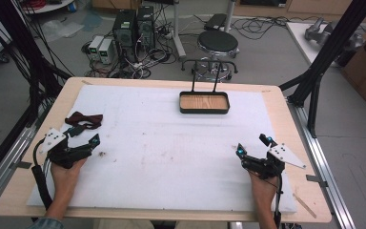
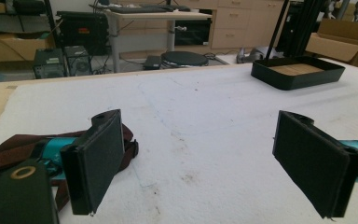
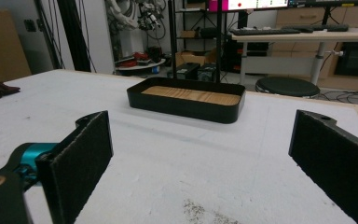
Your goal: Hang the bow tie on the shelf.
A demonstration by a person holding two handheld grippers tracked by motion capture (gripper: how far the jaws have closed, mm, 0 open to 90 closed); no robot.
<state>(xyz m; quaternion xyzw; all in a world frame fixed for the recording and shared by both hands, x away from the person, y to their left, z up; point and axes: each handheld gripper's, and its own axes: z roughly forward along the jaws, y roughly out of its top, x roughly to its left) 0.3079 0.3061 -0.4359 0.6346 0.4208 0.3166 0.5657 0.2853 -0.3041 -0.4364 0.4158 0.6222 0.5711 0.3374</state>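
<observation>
White padding (image 1: 171, 157) covers the wooden table I work at, with a cluttered lab floor beyond: computer towers (image 1: 133, 28), tangled cables and a round black stool (image 1: 218, 44).

On the left side of the pad lies a dark red bow tie (image 1: 83, 119), just beyond my left gripper (image 1: 83, 138). In the left gripper view the bow tie (image 2: 9, 147) sits partly behind the left jaw, close beside it; I cannot tell whether they touch. That gripper's jaws stand wide apart with bare pad between them.

At the far middle of the pad sits a shallow black tray (image 1: 204, 110) with a wooden floor and two thin black uprights rising from its far rim. Nothing lies between the bow tie and the tray.

My right gripper (image 1: 253, 145) rests low near the pad's right edge, well apart from the bow tie, jaws likewise spread wide and holding nothing, facing the tray. Both of my hands grip from the near edge, forearms entering from below.
</observation>
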